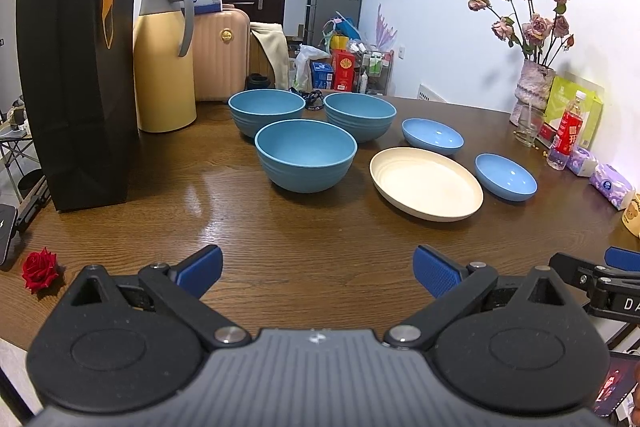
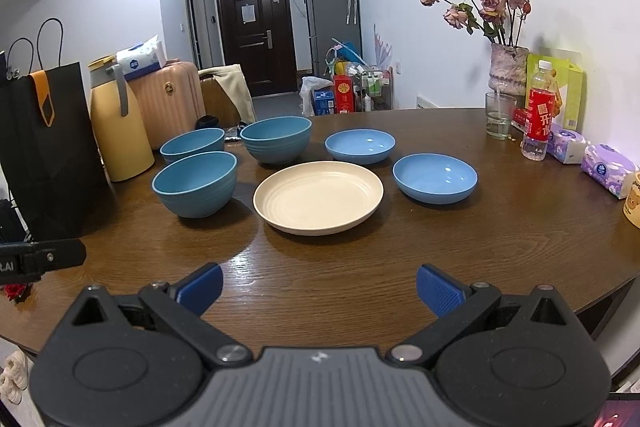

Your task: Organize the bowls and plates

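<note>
- So far nothing is looking sorted: the three deep blue bowls, the cream plate and the two shallow blue dishes are all sitting apart on the counter, none nested or stacked.
- Both tools are hanging back at the near edge. The left hand-held gripper is spread wide and carrying nothing; the right hand-held gripper is spread wide too, and empty.
- Ahead of the left hand-held gripper, the nearest deep bowl is standing upright, with the two other deep bowls just behind it, close but not clearly touching.
- Straight ahead of the right hand-held gripper, the cream plate is lying flat; the near shallow dish is sitting ahead and to its right, the far shallow dish just beyond the plate.
- By my reading, the whole job is remaining: nesting the deep bowls, pairing the shallow dishes, and placing the plate.
- A black paper bag and a yellow jug are crowding the left side.
</note>
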Action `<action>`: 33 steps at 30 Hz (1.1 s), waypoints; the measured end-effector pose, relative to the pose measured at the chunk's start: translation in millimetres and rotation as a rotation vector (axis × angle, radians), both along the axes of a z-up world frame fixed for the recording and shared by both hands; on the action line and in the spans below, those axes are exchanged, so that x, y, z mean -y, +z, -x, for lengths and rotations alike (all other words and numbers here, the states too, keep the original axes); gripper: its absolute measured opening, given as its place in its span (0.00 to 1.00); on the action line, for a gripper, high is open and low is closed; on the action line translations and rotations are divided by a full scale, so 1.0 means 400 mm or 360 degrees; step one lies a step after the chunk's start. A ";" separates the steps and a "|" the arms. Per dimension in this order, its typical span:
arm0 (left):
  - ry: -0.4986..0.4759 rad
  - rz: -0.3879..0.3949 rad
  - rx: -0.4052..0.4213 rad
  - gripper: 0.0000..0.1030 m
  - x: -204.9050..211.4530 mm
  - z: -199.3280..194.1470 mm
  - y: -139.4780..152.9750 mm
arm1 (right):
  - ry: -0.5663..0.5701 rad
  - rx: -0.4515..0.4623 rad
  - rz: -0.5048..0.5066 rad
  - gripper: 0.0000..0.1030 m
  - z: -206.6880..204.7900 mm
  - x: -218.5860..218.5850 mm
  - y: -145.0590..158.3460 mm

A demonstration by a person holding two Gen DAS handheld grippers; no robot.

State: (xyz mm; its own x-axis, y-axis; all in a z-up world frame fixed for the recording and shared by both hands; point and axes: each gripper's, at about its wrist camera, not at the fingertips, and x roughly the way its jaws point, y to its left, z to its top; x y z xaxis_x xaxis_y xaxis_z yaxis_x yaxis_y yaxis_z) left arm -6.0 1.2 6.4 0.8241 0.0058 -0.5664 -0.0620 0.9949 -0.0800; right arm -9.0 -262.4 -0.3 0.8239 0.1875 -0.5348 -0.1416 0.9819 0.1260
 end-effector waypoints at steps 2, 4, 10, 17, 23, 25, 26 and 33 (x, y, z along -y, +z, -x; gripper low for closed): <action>0.0000 0.0000 0.0001 1.00 0.000 0.000 0.001 | 0.0000 0.0002 -0.0002 1.00 0.003 0.003 0.000; 0.0001 -0.0001 0.0002 1.00 -0.001 0.000 0.002 | 0.0000 0.0002 -0.0002 1.00 0.003 0.002 0.001; 0.0000 -0.0001 0.0002 1.00 -0.001 -0.001 0.003 | 0.0002 0.0003 -0.0003 1.00 0.003 0.002 0.001; 0.0001 -0.0001 0.0005 1.00 -0.003 -0.001 0.009 | 0.0002 0.0005 -0.0004 1.00 0.005 0.003 0.002; 0.0000 -0.0001 0.0006 1.00 -0.003 0.000 0.010 | 0.0000 0.0004 -0.0004 1.00 0.005 0.004 0.001; 0.0000 0.0000 0.0008 1.00 -0.004 0.000 0.013 | -0.0003 0.0005 -0.0002 1.00 0.007 0.002 0.003; 0.0000 0.0000 0.0009 1.00 -0.004 0.000 0.014 | -0.0004 0.0006 -0.0001 1.00 0.008 0.001 0.004; -0.0017 0.0001 0.0022 1.00 -0.006 -0.003 0.024 | -0.0021 0.0009 0.0008 1.00 0.013 -0.005 0.010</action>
